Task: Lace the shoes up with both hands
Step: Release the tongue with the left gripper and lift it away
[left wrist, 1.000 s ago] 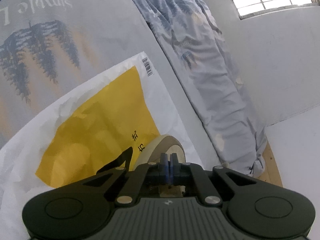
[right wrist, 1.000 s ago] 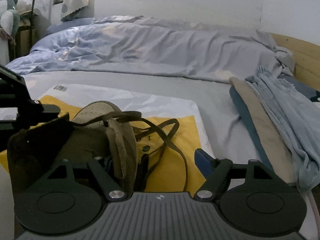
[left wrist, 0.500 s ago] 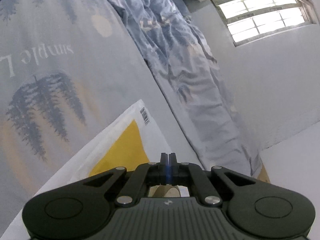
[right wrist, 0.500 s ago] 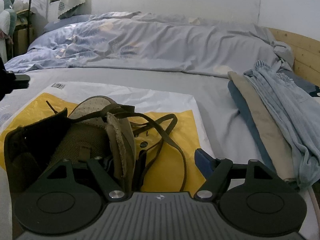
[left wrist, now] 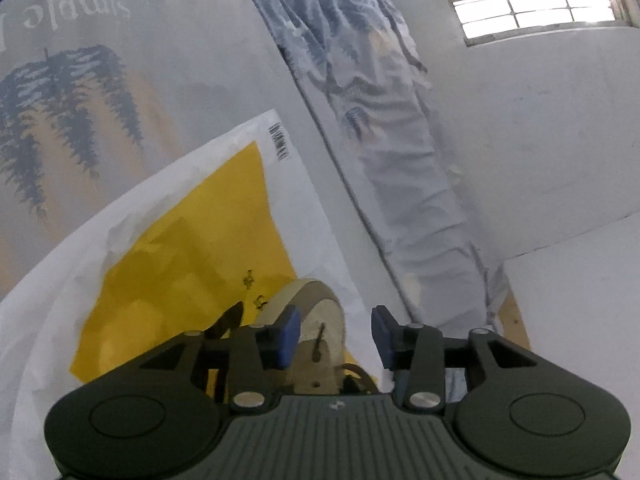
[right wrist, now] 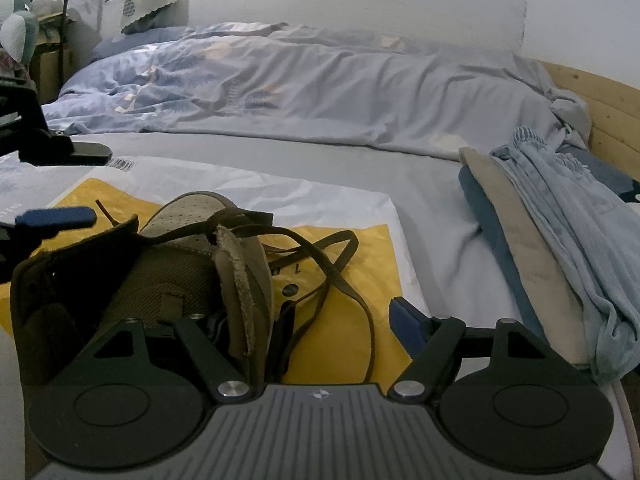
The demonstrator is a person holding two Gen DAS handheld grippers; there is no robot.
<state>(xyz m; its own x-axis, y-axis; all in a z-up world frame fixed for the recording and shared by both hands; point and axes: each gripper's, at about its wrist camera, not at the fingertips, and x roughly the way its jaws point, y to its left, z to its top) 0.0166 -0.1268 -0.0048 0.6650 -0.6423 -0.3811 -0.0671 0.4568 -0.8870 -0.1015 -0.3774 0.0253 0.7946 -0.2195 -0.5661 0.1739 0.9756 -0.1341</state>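
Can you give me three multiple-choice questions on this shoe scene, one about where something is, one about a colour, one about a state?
1. What does the shoe rest on?
A. a yellow and white bag
B. a wooden floor
C. a pillow

2. What colour are the gripper pads?
A. red
B. blue
C. white

3. How do the right gripper jaws stand?
A. clamped on the lace
B. apart
C. shut on nothing

Answers:
1 A, the bag spreads under the shoe on the bed.
2 B, blue pads show in both views.
3 B, a wide gap separates the pads; the lace lies loose.
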